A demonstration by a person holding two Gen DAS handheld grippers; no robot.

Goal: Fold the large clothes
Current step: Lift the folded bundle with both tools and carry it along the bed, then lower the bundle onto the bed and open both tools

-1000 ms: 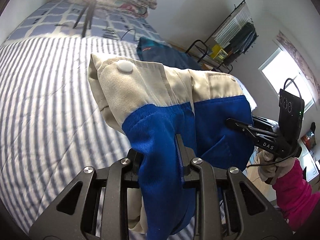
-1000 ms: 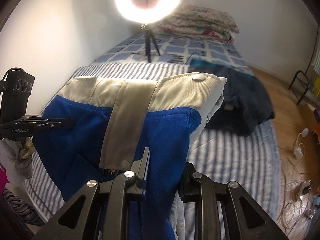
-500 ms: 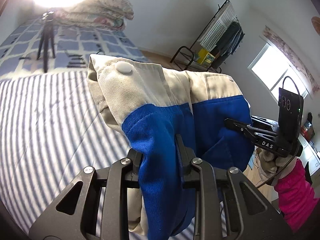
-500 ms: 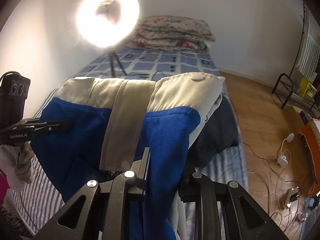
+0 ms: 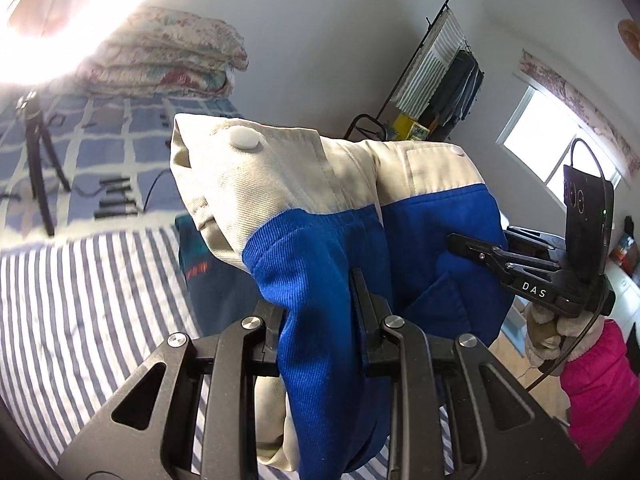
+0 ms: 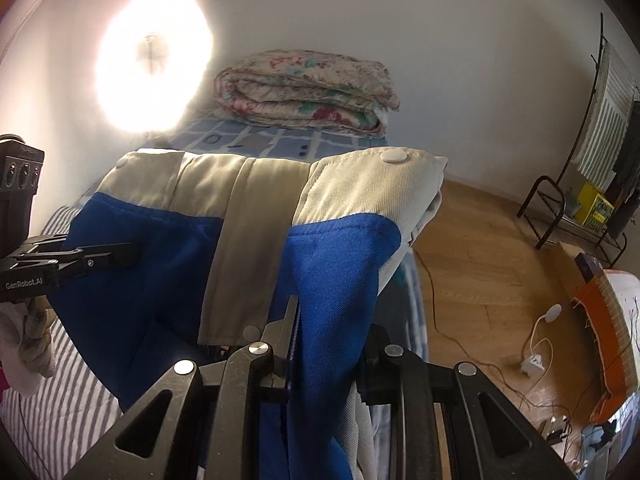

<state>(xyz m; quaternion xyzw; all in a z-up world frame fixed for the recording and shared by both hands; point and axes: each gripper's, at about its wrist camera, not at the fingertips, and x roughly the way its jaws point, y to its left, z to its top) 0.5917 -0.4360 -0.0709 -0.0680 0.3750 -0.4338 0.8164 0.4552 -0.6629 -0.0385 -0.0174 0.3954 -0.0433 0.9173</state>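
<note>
While you are carrying it above the striped bed (image 5: 80, 300):
Item: blue-and-cream jacket (image 5: 320, 240), hanging slack.
Tongs: left tongs (image 5: 320, 312), right tongs (image 6: 328, 340) both clamping blue cloth.
Handling: soft, probably weighty; you are gripping near the edges.

Left gripper (image 5: 320, 320) angled downward, both fingers (image 5: 362, 296) clamped on a bunched fold of cloth. Right gripper (image 6: 326, 344) tilted down likewise, jaws pinched on cloth. Held side by side, near each other. Gloved right hand (image 5: 546, 332) wrapped round its handle; left hand (image 6: 28, 336) apparently gloved too, partly cut off.
</note>
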